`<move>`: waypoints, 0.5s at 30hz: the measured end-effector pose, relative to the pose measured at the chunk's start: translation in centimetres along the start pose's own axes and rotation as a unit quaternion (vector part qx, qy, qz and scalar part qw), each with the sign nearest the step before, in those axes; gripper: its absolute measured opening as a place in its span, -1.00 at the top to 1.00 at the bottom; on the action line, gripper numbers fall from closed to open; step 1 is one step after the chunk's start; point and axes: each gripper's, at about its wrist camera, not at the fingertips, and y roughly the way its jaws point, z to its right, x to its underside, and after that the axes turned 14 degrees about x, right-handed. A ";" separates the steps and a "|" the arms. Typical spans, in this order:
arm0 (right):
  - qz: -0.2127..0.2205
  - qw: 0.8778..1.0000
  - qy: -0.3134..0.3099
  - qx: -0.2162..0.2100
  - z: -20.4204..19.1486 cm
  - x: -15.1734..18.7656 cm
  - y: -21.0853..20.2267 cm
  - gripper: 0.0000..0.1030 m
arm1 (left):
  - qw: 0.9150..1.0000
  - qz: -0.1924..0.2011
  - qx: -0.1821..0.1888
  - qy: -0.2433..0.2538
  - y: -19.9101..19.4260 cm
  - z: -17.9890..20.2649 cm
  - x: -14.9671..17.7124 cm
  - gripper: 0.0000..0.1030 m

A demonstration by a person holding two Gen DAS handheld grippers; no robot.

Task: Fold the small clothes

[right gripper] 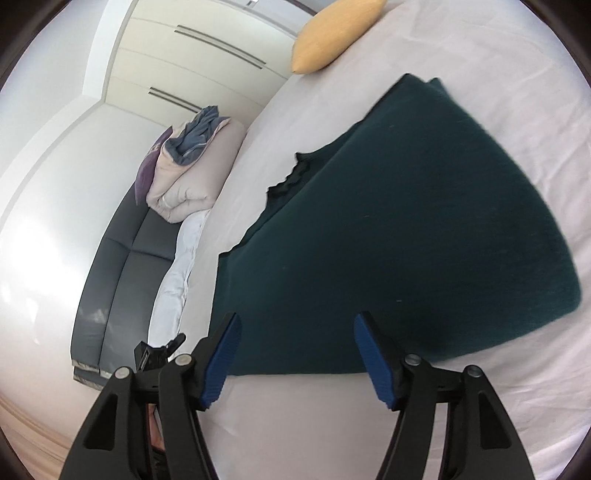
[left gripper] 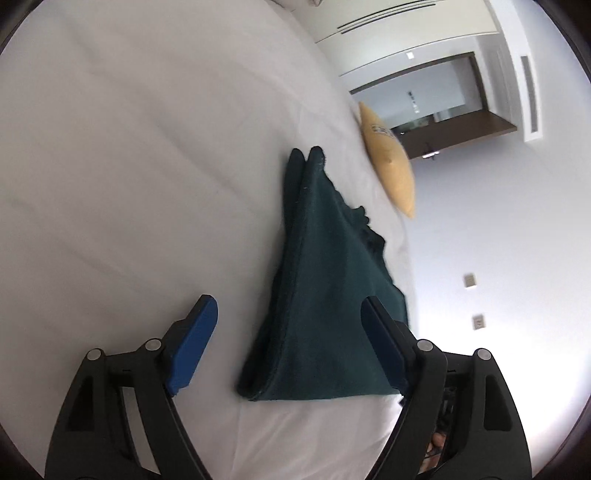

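A dark teal garment (left gripper: 325, 295) lies folded in layers on the white bed sheet (left gripper: 129, 166). It also shows in the right wrist view (right gripper: 406, 236), spread flat with a ruffled edge on its left side. My left gripper (left gripper: 290, 314) is open, its blue pads on either side of the garment's near end, just above it. My right gripper (right gripper: 297, 332) is open and empty, just above the garment's near edge.
A yellow pillow (left gripper: 391, 158) lies on the bed beyond the garment, and it also shows in the right wrist view (right gripper: 332, 33). A rolled duvet (right gripper: 195, 166) and a purple pillow (right gripper: 147, 170) rest on a dark sofa (right gripper: 125, 266) beside the bed. Wardrobe doors (right gripper: 192, 55) stand behind.
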 end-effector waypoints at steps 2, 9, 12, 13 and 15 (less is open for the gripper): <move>-0.006 1.000 -0.006 -0.004 -0.5 0.0 0.2 -0.32 | 1.000 -0.024 0.011 -0.008 0.7 -0.3 -0.3 -0.54; -0.029 0.999 -0.030 -0.010 -2.9 -0.1 2.1 -0.31 | 0.995 -0.093 0.015 -0.023 3.7 -0.6 -1.0 -0.54; -0.036 0.999 -0.036 -0.012 -3.6 -0.1 2.9 -0.31 | 0.991 -0.131 0.014 -0.031 5.3 -0.8 -1.5 -0.54; -0.038 0.998 -0.038 -0.014 -3.9 -0.1 3.1 -0.31 | 0.988 -0.146 0.017 -0.036 5.9 -0.9 -1.7 -0.54; -0.043 0.998 -0.043 -0.016 -4.4 -0.1 3.5 -0.31 | 0.984 -0.166 0.025 -0.054 6.9 -1.2 -2.4 -0.54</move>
